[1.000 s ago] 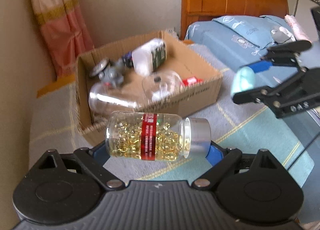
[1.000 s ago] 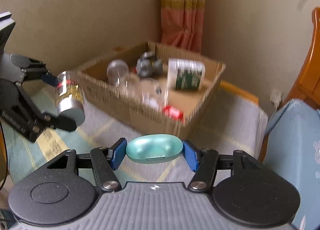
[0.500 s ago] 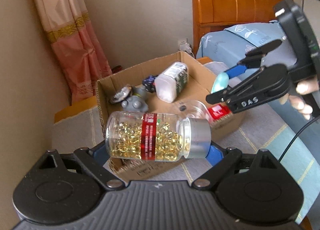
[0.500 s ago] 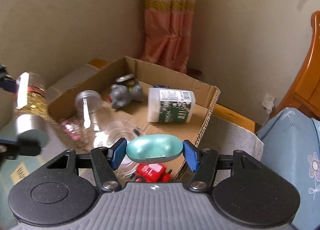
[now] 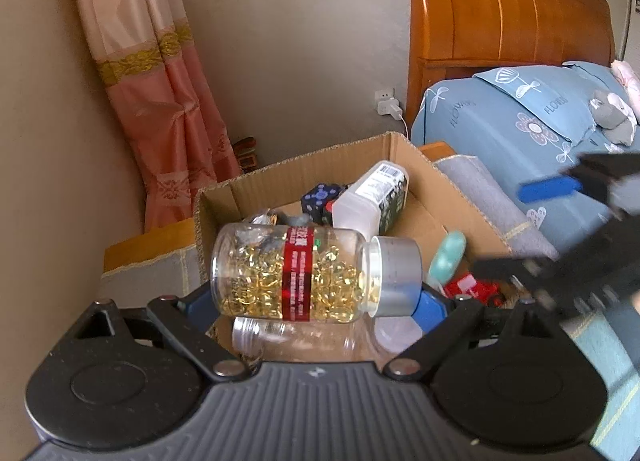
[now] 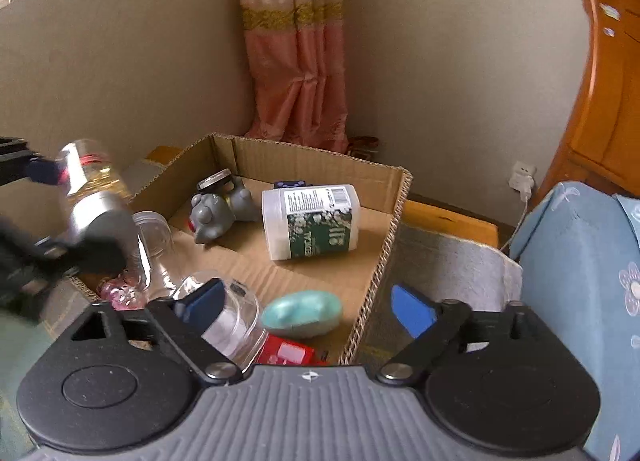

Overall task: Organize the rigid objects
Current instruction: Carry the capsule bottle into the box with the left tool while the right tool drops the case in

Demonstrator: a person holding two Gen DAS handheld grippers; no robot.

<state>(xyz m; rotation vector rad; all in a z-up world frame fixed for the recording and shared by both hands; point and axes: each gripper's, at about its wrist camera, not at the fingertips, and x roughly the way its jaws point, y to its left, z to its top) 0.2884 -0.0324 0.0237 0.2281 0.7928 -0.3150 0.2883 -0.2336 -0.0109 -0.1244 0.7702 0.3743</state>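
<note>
Right gripper [image 6: 308, 301] jaws opening, teal case [image 6: 303, 313] loose just ahead inside cardboard box [image 6: 384, 245]; left gripper [image 5: 316, 301] clamps capsule bottle [image 5: 316, 275] sideways above box, could roll out or hit clear jars below.

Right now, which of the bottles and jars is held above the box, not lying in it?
The capsule bottle with the red label and silver cap, clamped in the left hand-held gripper; the white bottle lies inside the cardboard box.

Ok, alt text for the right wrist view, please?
The right tongs are opening above a cardboard box, nothing between them; a teal oval case lies in the box by a white bottle and a grey toy. At left, the left tongs grip a capsule bottle.
</note>
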